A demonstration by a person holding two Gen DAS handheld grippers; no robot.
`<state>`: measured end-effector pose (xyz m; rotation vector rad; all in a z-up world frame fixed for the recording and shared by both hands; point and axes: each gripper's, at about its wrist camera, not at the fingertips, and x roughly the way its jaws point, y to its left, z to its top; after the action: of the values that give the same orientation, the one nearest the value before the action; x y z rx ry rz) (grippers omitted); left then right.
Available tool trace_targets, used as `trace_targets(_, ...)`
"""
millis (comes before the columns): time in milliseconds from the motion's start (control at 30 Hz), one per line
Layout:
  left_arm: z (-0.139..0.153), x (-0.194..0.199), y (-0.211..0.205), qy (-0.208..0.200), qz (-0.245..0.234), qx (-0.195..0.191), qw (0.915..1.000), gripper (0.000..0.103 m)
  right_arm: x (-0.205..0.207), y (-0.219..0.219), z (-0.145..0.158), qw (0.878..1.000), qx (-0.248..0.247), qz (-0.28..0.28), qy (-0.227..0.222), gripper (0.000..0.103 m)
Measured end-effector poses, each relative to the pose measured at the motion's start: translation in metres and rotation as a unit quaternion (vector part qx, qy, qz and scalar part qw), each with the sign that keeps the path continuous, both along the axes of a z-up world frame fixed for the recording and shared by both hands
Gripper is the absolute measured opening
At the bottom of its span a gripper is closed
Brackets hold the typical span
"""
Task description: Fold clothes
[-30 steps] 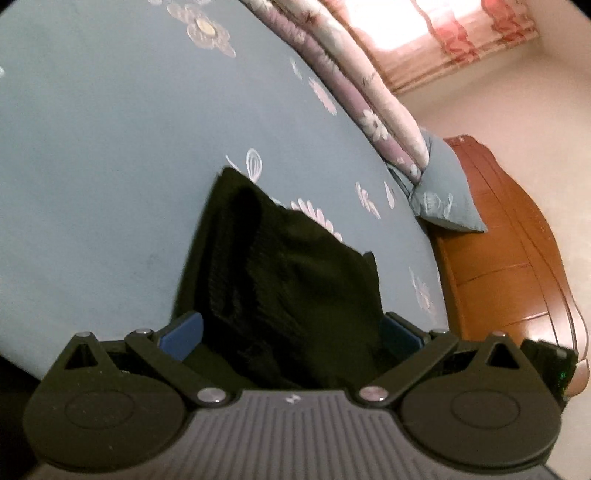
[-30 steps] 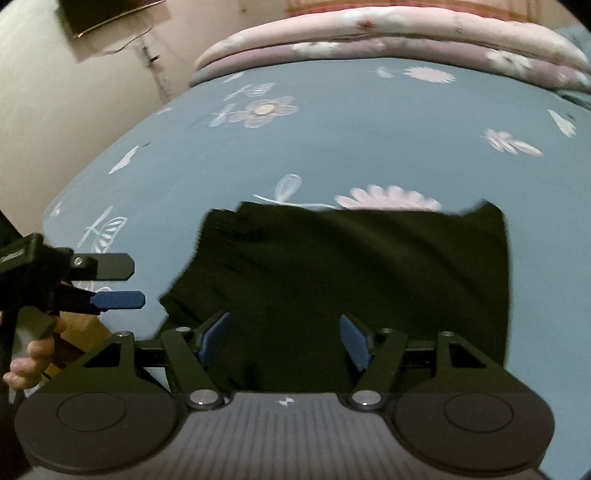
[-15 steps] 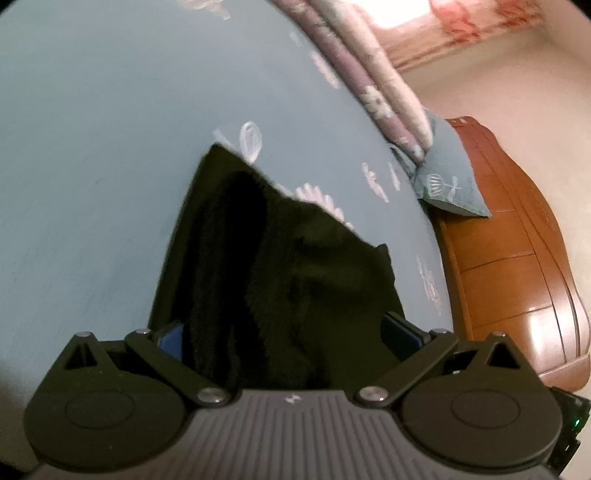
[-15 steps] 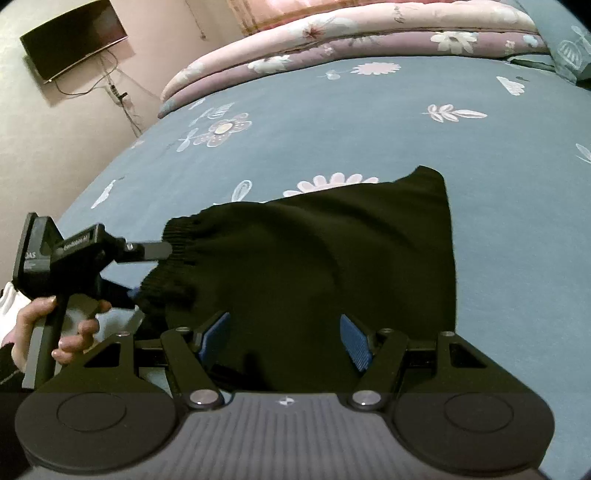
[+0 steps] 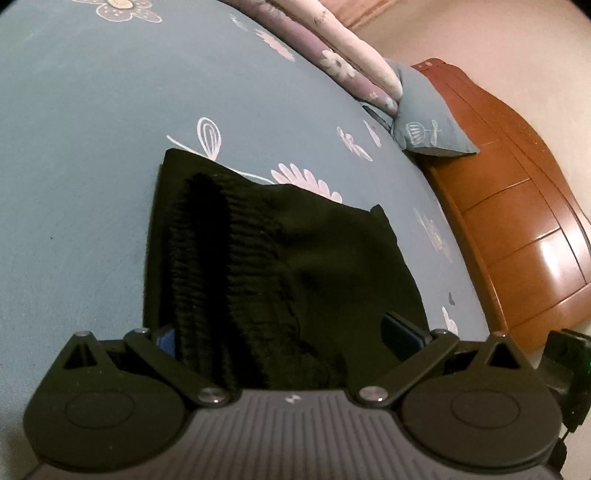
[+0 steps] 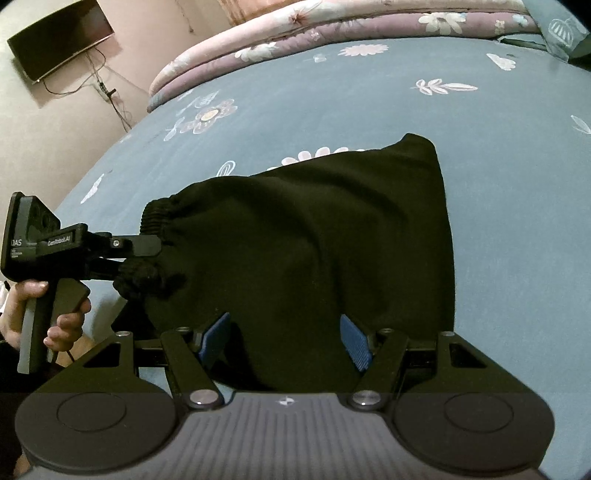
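Note:
A black garment with a ribbed elastic waistband [image 5: 280, 266] lies on the blue flowered bedsheet [image 5: 74, 147]; it also shows in the right wrist view [image 6: 325, 236]. My left gripper [image 5: 284, 332] is open, its blue pads either side of the bunched waistband edge, which fills the gap between them. In the right wrist view the left gripper [image 6: 140, 258] has its fingers around the waistband corner. My right gripper [image 6: 284, 336] is open, with the garment's near edge lying between its blue pads [image 6: 354, 339].
Folded pink and purple quilts [image 6: 332, 33] lie along the far side of the bed. A blue pillow [image 5: 428, 118] rests against the wooden headboard [image 5: 517, 206]. A wall TV [image 6: 59, 37] hangs at the left. The bed edge is at the near left.
The near edge of the garment has risen and bunched up between both grippers. The left gripper has moved in around the waistband corner. Both views have swung slightly.

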<state>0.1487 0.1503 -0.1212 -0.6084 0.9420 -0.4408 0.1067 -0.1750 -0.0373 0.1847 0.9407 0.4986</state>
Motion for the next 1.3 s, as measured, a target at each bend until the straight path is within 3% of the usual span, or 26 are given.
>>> trace_targets(67, 0.000, 0.001, 0.005, 0.010, 0.012, -0.016, 0.9997, 0.102, -0.005, 0.003, 0.004, 1.000, -0.013, 0.002, -0.025, 0.070)
trace_targets(200, -0.004, 0.003, 0.016, 0.028, 0.031, -0.056, 0.9975, 0.102, -0.020, 0.023, 0.019, 0.991, -0.030, 0.046, -0.118, 0.067)
trace_targets(300, -0.007, 0.005, 0.020, 0.033, 0.035, -0.069, 0.9964, 0.102, -0.024, 0.055, 0.020, 0.983, -0.043, 0.093, -0.151, 0.067)
trace_targets(400, -0.008, 0.007, 0.018, 0.030, 0.032, -0.070, 0.9966, 0.102, -0.018, 0.101, 0.003, 0.976, -0.042, 0.143, -0.157, 0.067)
trace_targets(500, -0.011, 0.010, 0.016, 0.029, 0.029, -0.077, 0.9962, 0.102, -0.009, 0.144, -0.021, 0.973, -0.036, 0.190, -0.128, 0.067)
trace_targets(633, -0.014, 0.011, 0.021, 0.026, 0.023, -0.094, 0.9950, 0.102, -0.025, 0.172, -0.029, 0.959, -0.038, 0.237, -0.150, 0.070)
trace_targets(733, -0.018, 0.012, 0.025, 0.025, 0.021, -0.109, 0.9935, 0.102, -0.029, 0.159, -0.019, 0.954, -0.010, 0.249, -0.167, 0.069)
trace_targets(833, -0.019, 0.012, 0.025, 0.022, 0.018, -0.115, 0.9930, 0.102, -0.024, 0.140, -0.008, 0.959, 0.026, 0.224, -0.171, 0.060)
trace_targets(867, -0.019, 0.012, 0.025, 0.021, 0.018, -0.116, 0.9928, 0.102, -0.023, 0.137, -0.006, 0.960, 0.022, 0.216, -0.178, 0.046)
trace_targets(900, -0.019, 0.013, 0.024, 0.021, 0.018, -0.116, 0.9929, 0.102, -0.023, 0.140, -0.008, 0.958, 0.006, 0.220, -0.182, 0.034)
trace_targets(1033, -0.018, 0.012, 0.022, 0.020, 0.016, -0.111, 0.9935, 0.102, -0.025, 0.156, -0.020, 0.949, -0.068, 0.232, -0.202, 0.029)
trace_targets(1067, -0.018, 0.012, 0.022, 0.019, 0.016, -0.110, 0.9936, 0.102, -0.028, 0.162, -0.024, 0.945, -0.093, 0.230, -0.211, 0.016)
trace_targets(1200, -0.018, 0.011, 0.023, 0.018, 0.016, -0.112, 0.9934, 0.102, -0.035, 0.173, -0.025, 0.936, -0.118, 0.227, -0.242, 0.009)
trace_targets(1300, -0.017, 0.011, 0.022, 0.018, 0.015, -0.110, 0.9937, 0.102, -0.035, 0.176, -0.018, 0.938, -0.107, 0.212, -0.252, 0.010)
